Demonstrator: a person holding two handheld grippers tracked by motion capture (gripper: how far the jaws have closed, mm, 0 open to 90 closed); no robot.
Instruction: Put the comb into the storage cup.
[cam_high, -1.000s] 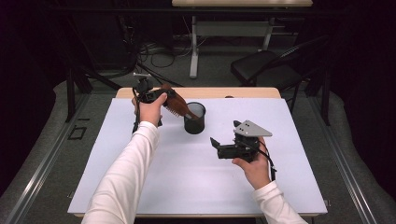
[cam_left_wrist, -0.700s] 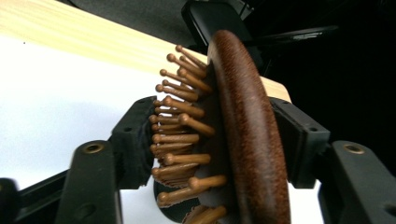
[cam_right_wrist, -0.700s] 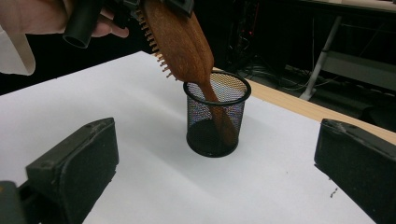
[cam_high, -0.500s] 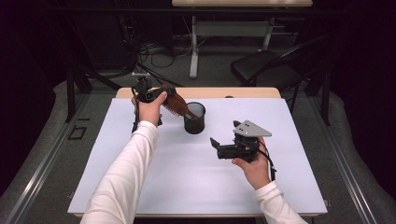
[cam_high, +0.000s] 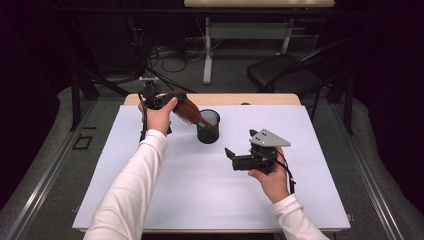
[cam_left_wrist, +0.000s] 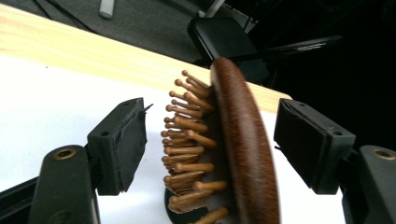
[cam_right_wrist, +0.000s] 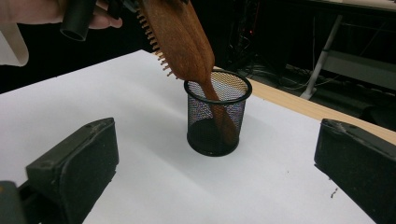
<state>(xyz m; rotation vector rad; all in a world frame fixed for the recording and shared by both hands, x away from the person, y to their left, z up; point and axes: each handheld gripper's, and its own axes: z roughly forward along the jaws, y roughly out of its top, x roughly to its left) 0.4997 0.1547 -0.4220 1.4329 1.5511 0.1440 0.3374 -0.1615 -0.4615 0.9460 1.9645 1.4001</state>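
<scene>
White surface (cam_high: 165, 200) with a pale wood strip along its far edge; black chair (cam_high: 280, 75) on the floor beyond it.

Black wire-mesh cup (cam_right_wrist: 217, 114), round, upright on the surface near the far edge, toward the left of centre in the high view. Open top, solid dark base.

Wooden hairbrush (cam_right_wrist: 180, 37): dark reddish-brown, oval paddle head with a smooth rounded back, handle narrowing downward. Handle end is inside the cup, reaching toward its bottom; the brush leans out over the rim toward the left gripper, head well above the cup. Bristles are lighter wood pegs with rounded tips, set in rows on one face (cam_left_wrist: 187, 144).

Left gripper (cam_left_wrist: 210, 144) held above the surface at the brush head. Its fingers have just been opening and stand apart, one either side of the head, a clear gap between each pad and the wood; bristle side faces the left pad.

Right gripper (cam_high: 229, 154) held low over the surface, right of the cup and apart from it, pointing at it. Fingers wide apart, nothing between them.
</scene>
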